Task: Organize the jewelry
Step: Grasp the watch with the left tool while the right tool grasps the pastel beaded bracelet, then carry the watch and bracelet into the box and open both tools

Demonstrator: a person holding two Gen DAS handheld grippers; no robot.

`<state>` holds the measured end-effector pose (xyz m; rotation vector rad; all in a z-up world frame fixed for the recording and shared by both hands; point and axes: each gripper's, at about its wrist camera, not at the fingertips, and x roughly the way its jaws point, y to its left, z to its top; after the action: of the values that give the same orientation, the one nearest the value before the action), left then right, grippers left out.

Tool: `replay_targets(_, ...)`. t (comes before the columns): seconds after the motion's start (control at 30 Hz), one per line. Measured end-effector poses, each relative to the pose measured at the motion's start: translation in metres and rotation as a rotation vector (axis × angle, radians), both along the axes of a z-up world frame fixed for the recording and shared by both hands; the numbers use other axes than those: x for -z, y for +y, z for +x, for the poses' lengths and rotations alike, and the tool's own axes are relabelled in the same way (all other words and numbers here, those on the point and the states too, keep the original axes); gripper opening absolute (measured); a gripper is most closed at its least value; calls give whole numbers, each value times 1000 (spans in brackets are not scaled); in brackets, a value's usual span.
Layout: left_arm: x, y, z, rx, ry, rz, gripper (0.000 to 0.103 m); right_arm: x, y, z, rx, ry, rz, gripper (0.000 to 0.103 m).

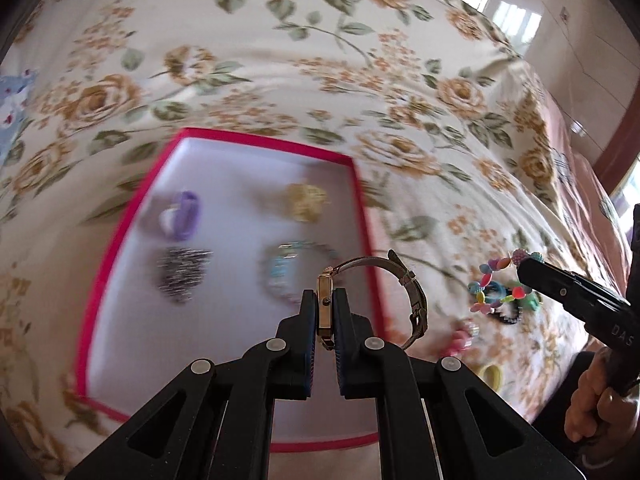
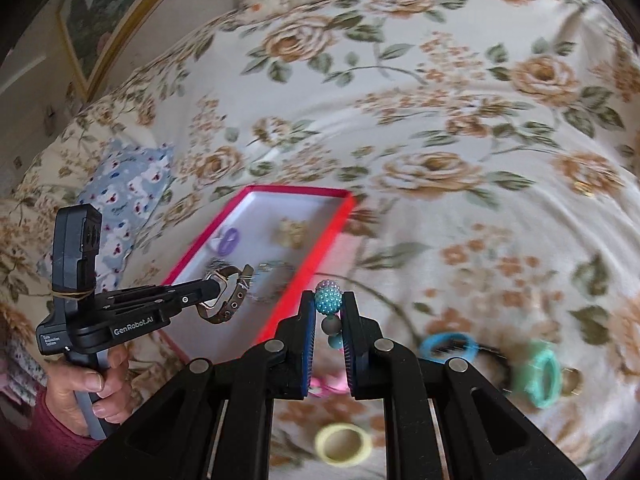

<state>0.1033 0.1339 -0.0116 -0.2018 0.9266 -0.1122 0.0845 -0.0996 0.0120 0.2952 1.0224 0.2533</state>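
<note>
a: left wrist view: the left gripper [image 1: 324, 312] is clamped on a gold wristwatch [image 1: 326, 304], held over the right edge of the red-rimmed tray [image 1: 360, 200].

b: and the right gripper [image 2: 328, 312] pinches a beaded bracelet [image 2: 328, 300] above the floral bedspread [image 2: 460, 120], near the tray's edge.

a: so it's the carrying step. next, each piece needs lowering onto a bare patch of the tray before the jaws let go.
</note>
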Motion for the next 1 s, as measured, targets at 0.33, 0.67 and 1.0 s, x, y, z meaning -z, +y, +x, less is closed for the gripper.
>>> replay_targets(0.33, 1, 40, -16, -95, 18, 69, 7, 21, 79, 34, -150, 26, 73, 12)
replay_targets(0.67, 20, 57, -3, -149, 64, 116, 7, 59, 118, 57, -215, 89, 79, 12)
replay_targets(1.0, 39, 56, 27, -153, 71, 147, 7, 90, 100, 67, -173, 151, 22, 12)
